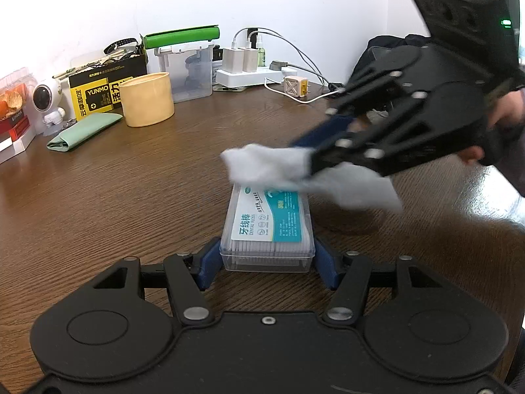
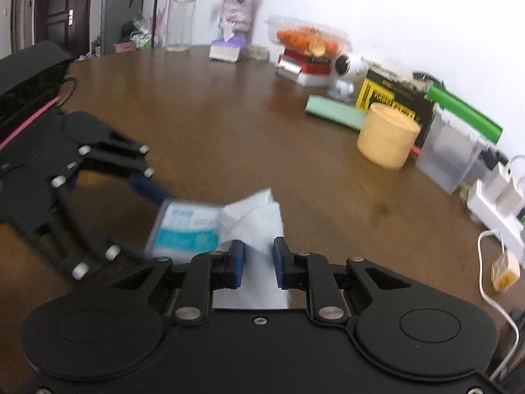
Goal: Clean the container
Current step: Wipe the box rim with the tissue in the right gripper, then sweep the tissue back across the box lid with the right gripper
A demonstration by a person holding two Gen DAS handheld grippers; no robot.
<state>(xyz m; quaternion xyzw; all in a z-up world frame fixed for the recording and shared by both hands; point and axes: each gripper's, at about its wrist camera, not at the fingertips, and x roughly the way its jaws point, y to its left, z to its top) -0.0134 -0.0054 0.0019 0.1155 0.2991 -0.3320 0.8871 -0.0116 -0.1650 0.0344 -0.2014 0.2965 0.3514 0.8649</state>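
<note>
A clear plastic dental floss box (image 1: 267, 226) with a teal and white label lies flat on the brown table (image 1: 131, 180). My left gripper (image 1: 267, 257) is shut on its near end, one blue pad on each side. My right gripper (image 1: 306, 156) comes in from the right and is shut on a crumpled white tissue (image 1: 269, 167), which rests on the far end of the box's lid. In the right wrist view the tissue (image 2: 256, 220) sits between the right gripper's (image 2: 259, 259) blue pads, and the box (image 2: 183, 233) lies to its left, held by the left gripper (image 2: 147, 223).
Along the wall stand a cream cup (image 1: 147, 98), a folded green cloth (image 1: 82, 131), a yellow and black box (image 1: 98, 92), a clear lidded container (image 1: 187, 72), a white power strip (image 1: 252, 75) with cables and a small white robot figure (image 1: 46, 101). A person's hand (image 1: 505, 111) holds the right gripper.
</note>
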